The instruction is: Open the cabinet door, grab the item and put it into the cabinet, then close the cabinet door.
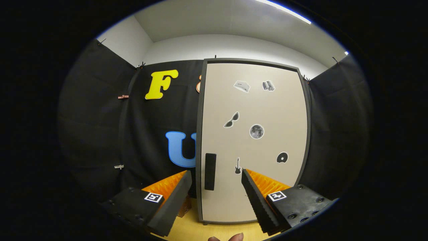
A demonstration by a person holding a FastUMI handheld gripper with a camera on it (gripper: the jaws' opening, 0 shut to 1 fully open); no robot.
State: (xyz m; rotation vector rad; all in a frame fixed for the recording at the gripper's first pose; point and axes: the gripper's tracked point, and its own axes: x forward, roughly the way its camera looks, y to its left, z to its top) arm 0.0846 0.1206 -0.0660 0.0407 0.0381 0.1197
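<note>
the gripper (216,175) is holding its fingers wide apart, gripping nothing. just beyond them the cabinet door (254,140) is standing shut, its dark handle (210,171) sitting in the gap between the fingertips. the cabinet is resting on a wooden table (207,231).

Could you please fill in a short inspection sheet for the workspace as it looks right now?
Surface: yellow wooden tabletop under the cabinet.
Job's things: cabinet upright, beige door shut; dark handle near the door's left edge, between the fingers and beyond them. Item to store: nothing seen.
Clutter: small brown object by the cabinet's left foot, partly hidden.
Grippers: gripper open, fingers spread, holding nothing.
Cables: nothing seen.
Surroundings: black cloth wall, stickers on the door, fingertips below.
</note>
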